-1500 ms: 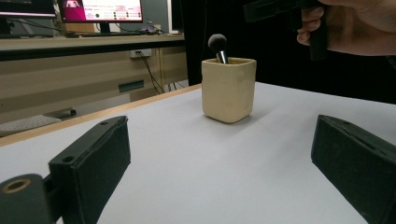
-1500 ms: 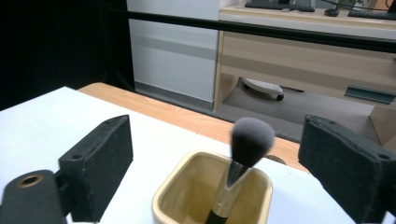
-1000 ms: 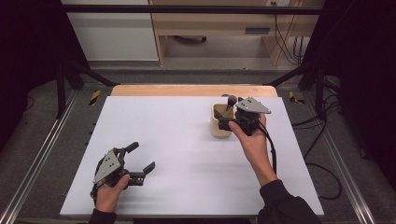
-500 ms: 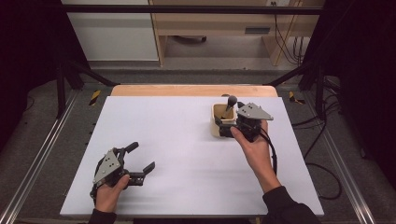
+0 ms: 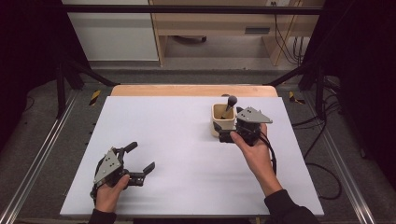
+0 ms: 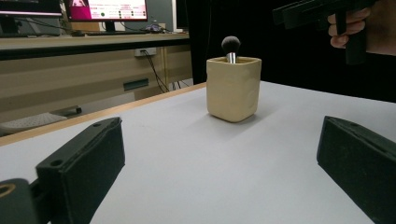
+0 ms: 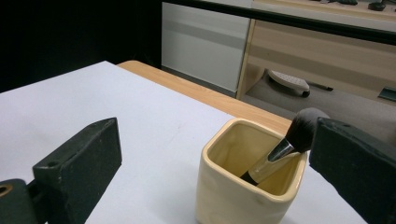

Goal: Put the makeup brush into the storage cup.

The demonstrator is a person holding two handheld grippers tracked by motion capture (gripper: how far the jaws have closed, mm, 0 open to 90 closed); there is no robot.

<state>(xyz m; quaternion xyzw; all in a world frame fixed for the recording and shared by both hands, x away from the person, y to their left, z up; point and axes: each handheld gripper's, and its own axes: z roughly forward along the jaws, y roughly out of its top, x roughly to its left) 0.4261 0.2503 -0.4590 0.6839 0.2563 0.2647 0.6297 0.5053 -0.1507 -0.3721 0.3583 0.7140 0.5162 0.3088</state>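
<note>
Brush: black-bristled makeup brush with a silver ferrule point(image 7: 290, 144), leaning bristles-up inside the cream square ceramic cup point(image 5: 223, 120).
Cup: on the white table point(image 5: 177, 140), ahead of and between the right gripper's spread jaws.
Right gripper point(image 5: 236, 131): just beside the cup, holding nothing.
Left gripper point(image 5: 140, 163): well apart from the cup, jaws spread, empty.
</note>
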